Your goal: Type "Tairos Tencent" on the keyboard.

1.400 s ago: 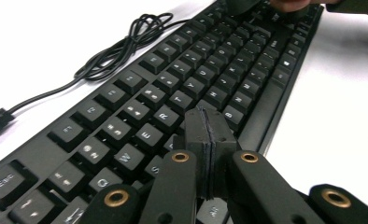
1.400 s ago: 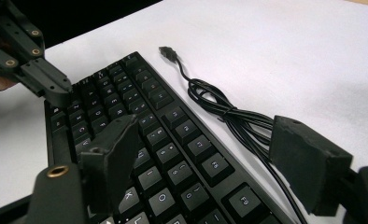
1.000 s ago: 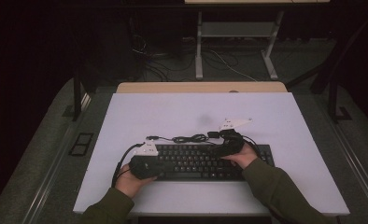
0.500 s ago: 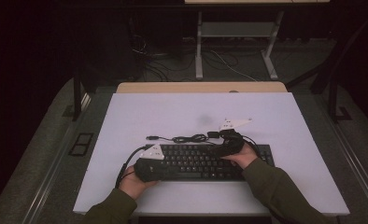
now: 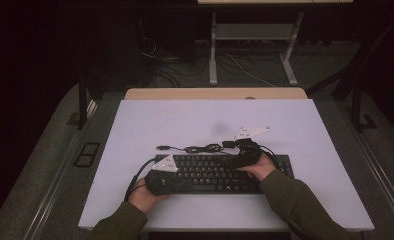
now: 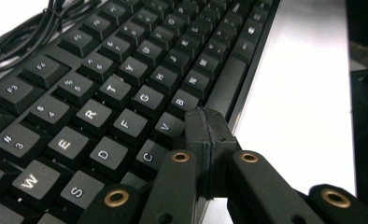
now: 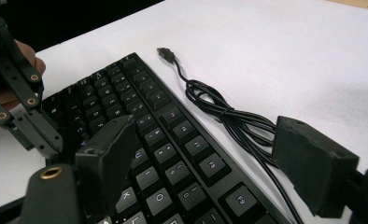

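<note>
Two handheld grippers over a black keyboard on a white table

The black keyboard (image 5: 220, 172) lies near the table's (image 5: 295, 125) front edge, roughly midway between its left and right edges, its long side parallel to that edge. The left gripper (image 6: 205, 133) has its jaws pressed together with nothing between them; its tip sits over the keyboard's front edge beside the V and B keys, at the left end of the space bar. The right gripper (image 7: 210, 154) hovers over the keyboard's right half with its jaws spread wide: one pad is above the keys, the other above the bundled cable. That black USB cable (image 5: 200, 148) lies coiled on the table just behind the keyboard's rear edge, its plug (image 7: 166, 54) pointing toward the table's left edge.
</note>
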